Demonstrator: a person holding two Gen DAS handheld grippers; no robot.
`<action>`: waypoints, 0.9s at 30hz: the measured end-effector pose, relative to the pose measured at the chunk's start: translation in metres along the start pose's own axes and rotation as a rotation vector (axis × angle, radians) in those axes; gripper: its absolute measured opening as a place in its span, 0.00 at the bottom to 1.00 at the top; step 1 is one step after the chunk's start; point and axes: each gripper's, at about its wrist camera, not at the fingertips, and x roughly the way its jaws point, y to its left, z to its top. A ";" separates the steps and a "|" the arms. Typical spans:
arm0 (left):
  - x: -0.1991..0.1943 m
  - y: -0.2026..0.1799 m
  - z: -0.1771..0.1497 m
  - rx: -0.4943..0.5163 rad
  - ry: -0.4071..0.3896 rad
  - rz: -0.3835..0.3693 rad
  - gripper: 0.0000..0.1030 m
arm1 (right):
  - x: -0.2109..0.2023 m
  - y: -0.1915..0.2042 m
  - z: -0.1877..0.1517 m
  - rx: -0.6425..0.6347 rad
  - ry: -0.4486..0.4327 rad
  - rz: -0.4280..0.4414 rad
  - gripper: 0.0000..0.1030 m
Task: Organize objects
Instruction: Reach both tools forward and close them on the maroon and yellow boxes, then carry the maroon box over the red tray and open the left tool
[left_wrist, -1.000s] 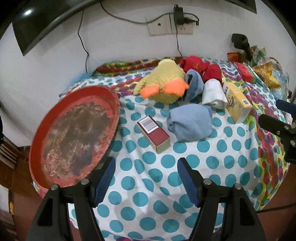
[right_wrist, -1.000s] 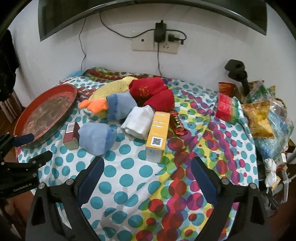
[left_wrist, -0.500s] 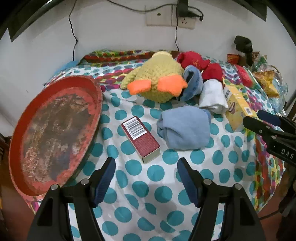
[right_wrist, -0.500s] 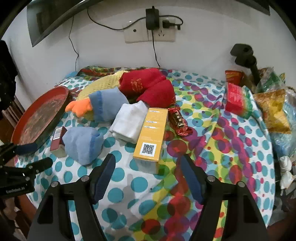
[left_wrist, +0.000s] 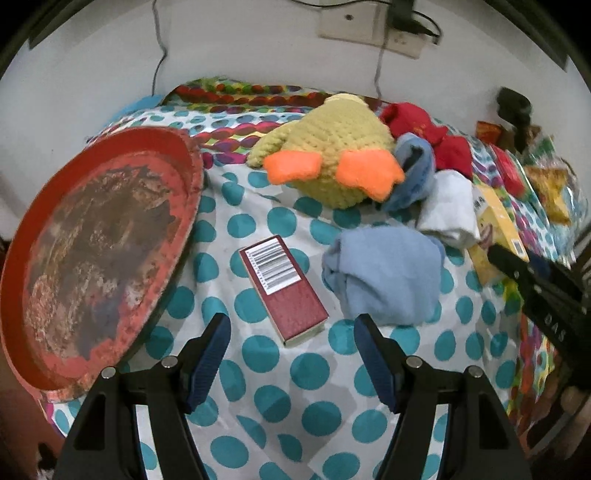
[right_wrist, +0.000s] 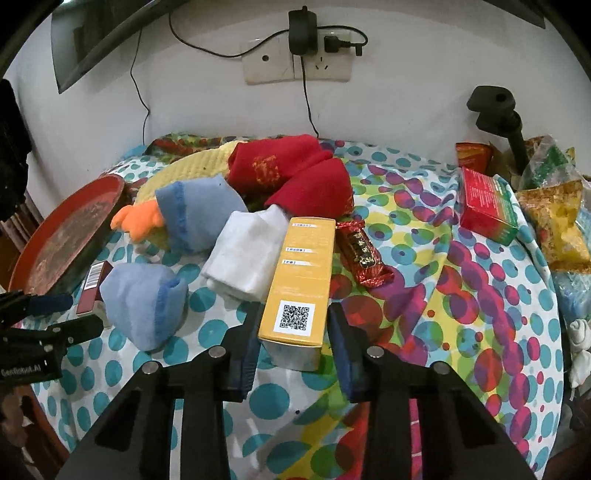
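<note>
My left gripper (left_wrist: 291, 328) is open, its fingers either side of the near end of a dark red box (left_wrist: 282, 290) with a barcode, which lies flat on the dotted cloth. A round red tray (left_wrist: 92, 251) leans at the left. My right gripper (right_wrist: 293, 332) has its fingers close on both sides of the near end of a yellow box (right_wrist: 301, 280) with a QR code; the box rests on the cloth. The red box also shows in the right wrist view (right_wrist: 92, 286).
A yellow knitted duck (left_wrist: 332, 162), blue socks (left_wrist: 384, 273), a white sock (right_wrist: 245, 254), red socks (right_wrist: 295, 173) and a red candy wrapper (right_wrist: 364, 253) crowd the middle. Snack packets (right_wrist: 557, 218) and a red-green box (right_wrist: 487, 205) sit at the right edge.
Both grippers moved forward and down. The left now straddles the dark red box. The right has narrowed around the yellow box's near end.
</note>
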 end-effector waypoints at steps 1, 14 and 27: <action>0.001 0.000 0.001 -0.007 0.001 0.000 0.69 | 0.000 0.000 0.000 -0.001 -0.003 0.002 0.32; 0.015 -0.002 0.008 -0.031 0.024 0.039 0.32 | 0.008 -0.008 -0.001 0.031 -0.016 0.044 0.34; 0.000 -0.002 0.003 0.010 -0.019 0.031 0.30 | 0.006 -0.010 -0.006 0.073 -0.015 0.045 0.31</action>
